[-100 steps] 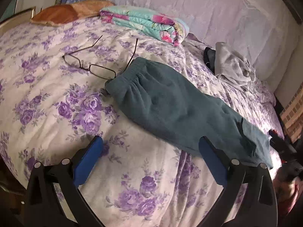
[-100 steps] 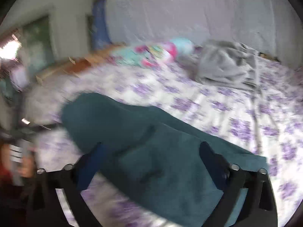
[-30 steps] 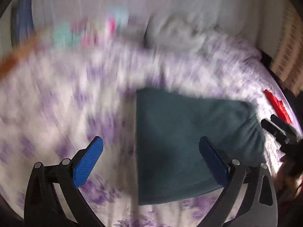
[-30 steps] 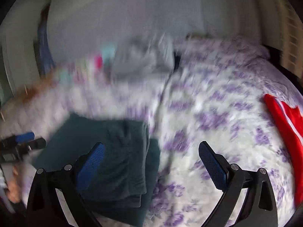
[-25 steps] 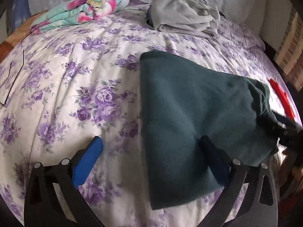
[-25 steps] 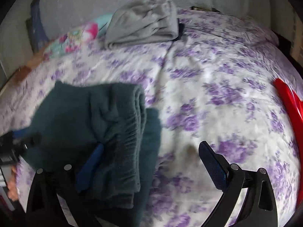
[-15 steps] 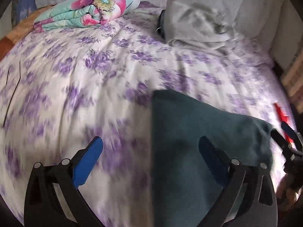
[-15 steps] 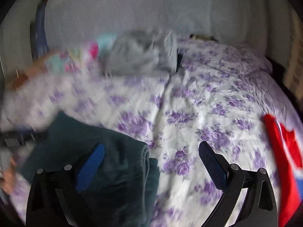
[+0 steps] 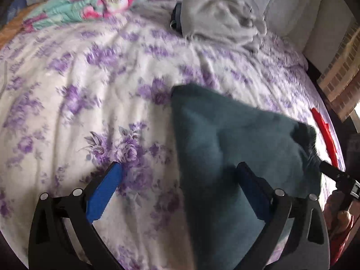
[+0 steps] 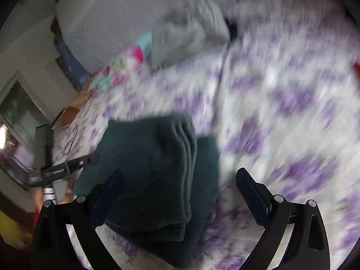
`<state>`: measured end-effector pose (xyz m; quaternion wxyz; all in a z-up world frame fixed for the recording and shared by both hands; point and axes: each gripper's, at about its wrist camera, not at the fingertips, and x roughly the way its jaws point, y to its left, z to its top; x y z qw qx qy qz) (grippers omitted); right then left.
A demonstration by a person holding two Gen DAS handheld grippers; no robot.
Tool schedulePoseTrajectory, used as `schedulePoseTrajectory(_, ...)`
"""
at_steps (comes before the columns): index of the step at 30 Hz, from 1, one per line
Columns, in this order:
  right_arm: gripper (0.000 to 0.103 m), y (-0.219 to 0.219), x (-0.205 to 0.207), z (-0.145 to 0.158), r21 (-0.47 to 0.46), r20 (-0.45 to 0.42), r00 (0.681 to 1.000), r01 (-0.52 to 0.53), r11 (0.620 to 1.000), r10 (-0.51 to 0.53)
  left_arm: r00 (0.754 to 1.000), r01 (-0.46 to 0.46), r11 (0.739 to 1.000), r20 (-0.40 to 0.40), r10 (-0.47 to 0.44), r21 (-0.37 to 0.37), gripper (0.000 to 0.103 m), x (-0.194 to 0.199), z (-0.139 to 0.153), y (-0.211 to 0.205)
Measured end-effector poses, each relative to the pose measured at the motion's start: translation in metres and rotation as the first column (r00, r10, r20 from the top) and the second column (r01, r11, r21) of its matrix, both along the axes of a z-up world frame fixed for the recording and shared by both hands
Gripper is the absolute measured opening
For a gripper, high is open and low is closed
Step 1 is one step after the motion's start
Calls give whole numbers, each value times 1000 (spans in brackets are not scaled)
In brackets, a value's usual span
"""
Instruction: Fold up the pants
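Note:
Dark teal pants lie folded into a thick block on the floral bedspread. My left gripper is open just above them, its right finger over the fabric and its left finger over bare sheet. In the right wrist view the pants show their waistband on top of the stack. My right gripper is open, left finger over the pants, right finger over the sheet. Neither gripper holds anything. The other gripper shows at the pants' far right edge.
A grey garment and a folded colourful blanket lie at the back of the bed by the wall. A red item sits at the right edge. The right wrist view is motion-blurred. The bed edge runs close below both grippers.
The long pants have been folded over into a short stack. Both grippers are open and have shifted over the bed; the right view has swung left and blurred.

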<state>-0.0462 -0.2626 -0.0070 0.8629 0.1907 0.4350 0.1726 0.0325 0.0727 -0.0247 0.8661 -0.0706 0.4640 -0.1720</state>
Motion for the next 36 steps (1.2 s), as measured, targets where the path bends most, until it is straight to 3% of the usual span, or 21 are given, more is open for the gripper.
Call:
schedulePoseTrajectory(7,97,-1,30,2,75,5,1000,-14,997,14,1000,23,1000,1,-23,22,99,33,1,-14)
schedulePoseTrajectory(9,68,2,31,3,52,16,1000,-5,999,5,999,33,999,7,-34,40,99,35,3,-21)
schedulePoseTrajectory(10,47,2,32,1,51,15,1000,-8,999,8,999,40,998,17,-41,49,98,34,3,-23)
schedulePoseTrajectory(11,40,1,29,-2,49,12,1000,5,999,-6,998,47,997,35,-49,54,88,30,4,-25)
schedulePoseTrajectory(12,38,-3,29,-4,56,22,1000,13,998,-14,995,70,996,61,-73,47,70,23,7,-26)
schedulePoseTrajectory(14,35,-4,26,-2,68,41,999,22,997,-25,990,104,993,92,-108,49,52,15,12,-33)
schedulePoseTrajectory(16,34,1,24,3,31,73,997,26,999,-28,983,75,988,154,-96,138,36,6,18,-43)
schedulePoseTrajectory(17,33,4,23,6,13,92,995,27,1000,-29,980,67,983,176,-98,173,19,3,20,-47)
schedulePoseTrajectory(18,33,5,23,9,4,109,994,28,1000,-29,976,85,981,185,-118,175,8,1,24,-50)
schedulePoseTrajectory(23,30,11,28,37,-26,194,981,21,999,-15,957,77,993,271,-99,92,7,-1,61,-44)
schedulePoseTrajectory(26,29,18,47,58,-65,240,971,19,998,-3,928,49,989,360,-98,142,7,11,97,-51)
schedulePoseTrajectory(29,29,17,75,80,-80,287,958,36,996,-12,913,17,985,400,-85,171,7,40,122,-62)
schedulePoseTrajectory(33,29,6,131,93,-93,313,947,114,989,-80,928,-3,987,368,-56,159,7,92,131,-74)
schedulePoseTrajectory(36,29,-7,182,82,-96,280,950,173,980,-140,946,-21,985,323,-36,171,8,139,112,-87)
